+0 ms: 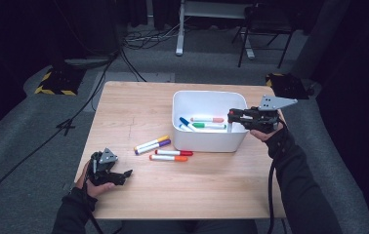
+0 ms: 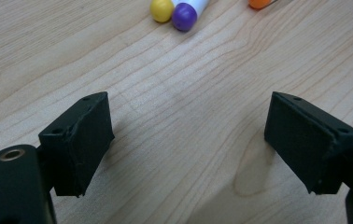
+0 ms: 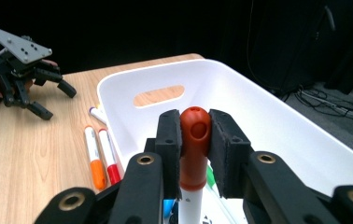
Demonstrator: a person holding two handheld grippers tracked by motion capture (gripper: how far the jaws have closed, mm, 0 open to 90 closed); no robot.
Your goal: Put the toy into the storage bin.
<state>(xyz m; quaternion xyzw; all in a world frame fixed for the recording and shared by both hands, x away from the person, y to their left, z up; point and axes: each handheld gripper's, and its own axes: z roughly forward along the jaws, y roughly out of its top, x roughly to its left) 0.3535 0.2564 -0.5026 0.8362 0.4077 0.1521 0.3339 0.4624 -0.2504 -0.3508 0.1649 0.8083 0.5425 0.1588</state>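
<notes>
Your right gripper (image 3: pixel 194 140) has its jaws clamped on the cap end of a red-capped marker (image 3: pixel 194 135), held upright over the near-right corner of the white bin (image 1: pixel 207 141); treat it as light, rigid and smooth, and grip the barrel if the cap slips. Your left gripper (image 2: pixel 188 140) rests on the desk (image 1: pixel 138 102), well left of the bin, jaws wide and empty. The marker's lower barrel is hidden behind the jaws, so its tip is not visible.
</notes>
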